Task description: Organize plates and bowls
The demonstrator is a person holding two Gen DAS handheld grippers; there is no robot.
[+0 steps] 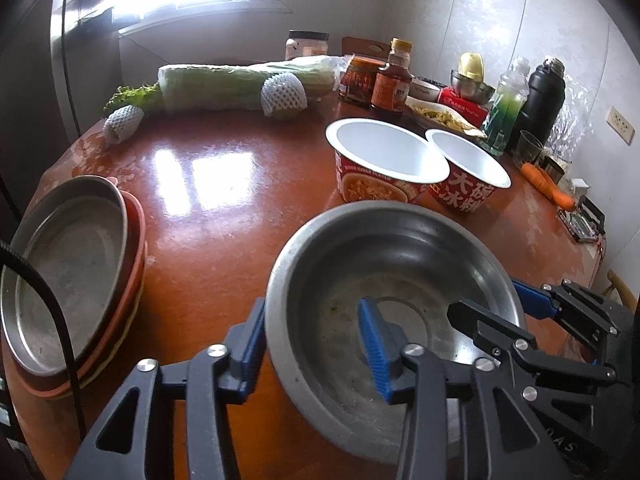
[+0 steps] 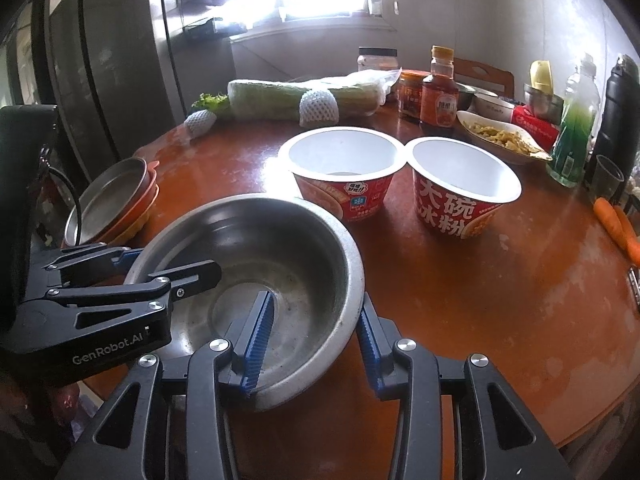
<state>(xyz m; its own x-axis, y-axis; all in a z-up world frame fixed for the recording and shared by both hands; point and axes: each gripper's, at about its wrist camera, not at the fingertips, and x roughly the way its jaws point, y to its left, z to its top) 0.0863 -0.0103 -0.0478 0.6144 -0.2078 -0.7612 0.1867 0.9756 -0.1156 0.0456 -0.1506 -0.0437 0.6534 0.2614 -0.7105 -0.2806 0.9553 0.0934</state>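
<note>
Grippers astride steel bowl rim

Steel bowl between both grippers' blue fingers, near paper cups.

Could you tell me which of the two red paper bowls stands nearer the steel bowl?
The left red paper bowl, almost touching the steel bowl; the other stands farther right.

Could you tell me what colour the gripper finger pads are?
Blue, ribbed pads, clearest in the right wrist view.
</note>
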